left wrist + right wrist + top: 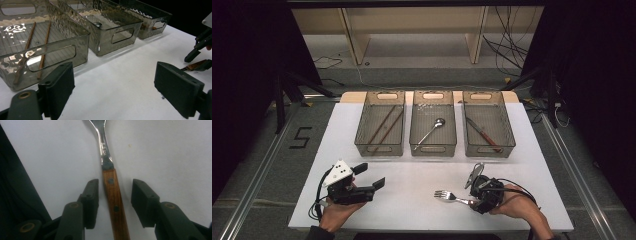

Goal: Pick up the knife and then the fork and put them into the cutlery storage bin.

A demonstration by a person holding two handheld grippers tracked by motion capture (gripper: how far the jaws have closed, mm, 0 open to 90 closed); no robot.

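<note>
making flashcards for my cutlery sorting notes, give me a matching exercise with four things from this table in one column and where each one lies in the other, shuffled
Things
1. chopsticks
2. spoon
3. knife
4. fork

Places
A. on the bare table, handle between the open right tongs
B. in the middle bin
C. in the right bin
D. in the left bin

Pairs: 1-D, 2-B, 3-C, 4-A
</note>
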